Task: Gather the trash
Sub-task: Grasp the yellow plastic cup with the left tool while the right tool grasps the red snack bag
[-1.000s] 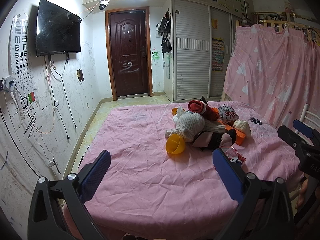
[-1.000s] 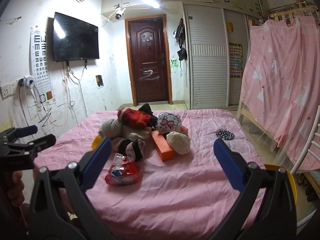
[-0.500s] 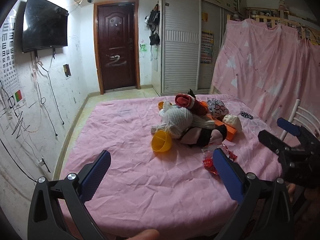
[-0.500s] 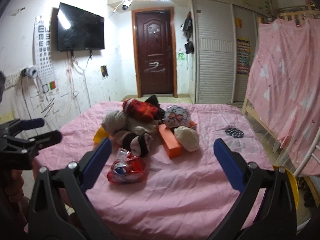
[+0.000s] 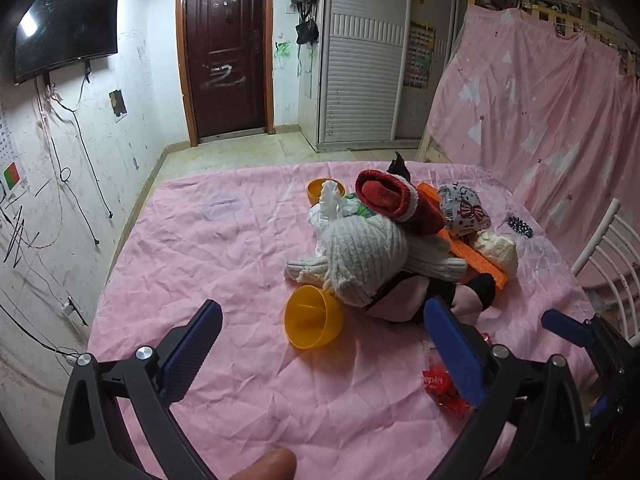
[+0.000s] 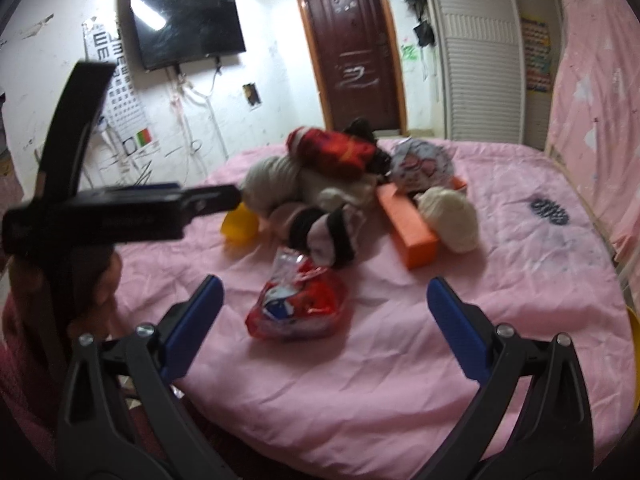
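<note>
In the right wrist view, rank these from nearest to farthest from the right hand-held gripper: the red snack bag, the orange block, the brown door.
1. The red snack bag is nearest, on the pink sheet just ahead of the open right hand-held gripper.
2. The orange block lies farther back, to the right, beside the clothes pile.
3. The brown door is farthest, in the back wall.
</note>
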